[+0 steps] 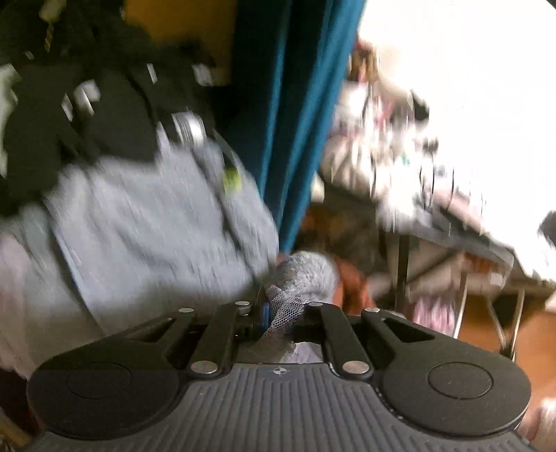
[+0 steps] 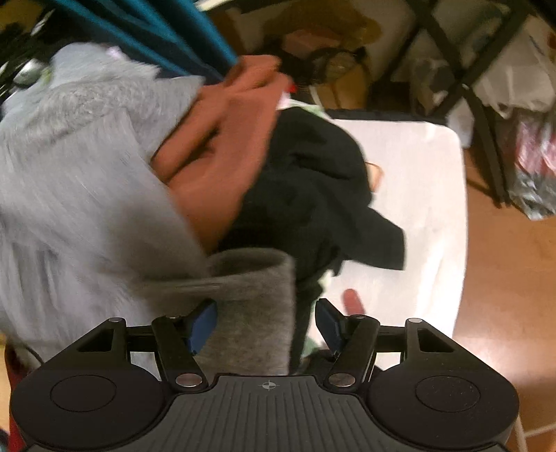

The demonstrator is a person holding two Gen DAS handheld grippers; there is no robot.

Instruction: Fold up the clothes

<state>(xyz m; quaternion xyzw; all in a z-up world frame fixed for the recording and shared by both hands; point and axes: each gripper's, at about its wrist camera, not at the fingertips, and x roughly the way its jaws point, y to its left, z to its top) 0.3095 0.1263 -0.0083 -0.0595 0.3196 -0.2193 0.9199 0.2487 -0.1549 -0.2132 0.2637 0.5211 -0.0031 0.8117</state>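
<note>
Right wrist view: the right gripper (image 2: 266, 327) is standing with its jaws spread, blue pads clear on both sides of a grey knit cuff (image 2: 255, 299) that is lying between them without being pressed. The cuff is running away from the tool along the pointing line, its rolled end farthest from the camera. A person's fingertip (image 2: 352, 300) is showing just beyond the right-hand pad. Beyond the cuff, a fuzzy light-grey garment (image 2: 80, 180) is spreading to the left, a rust-brown garment (image 2: 222, 153) is lying over it, and a black garment (image 2: 312, 187) is lying crumpled on the white table (image 2: 431, 194). A teal cloth (image 2: 166, 31) is hanging at the far top.

Left wrist view, heavily blurred: the left gripper (image 1: 278, 318) is pinching a piece of grey mesh fabric (image 1: 285, 313), jaws pressed nearly together on it. Just past it a fluffy grey fold is bunching; farther left the light-grey garment is stretching away.

Judgement: the right gripper is nearer the cuff and only needs closing on it; the knit looks soft, thick and compressible.
</note>
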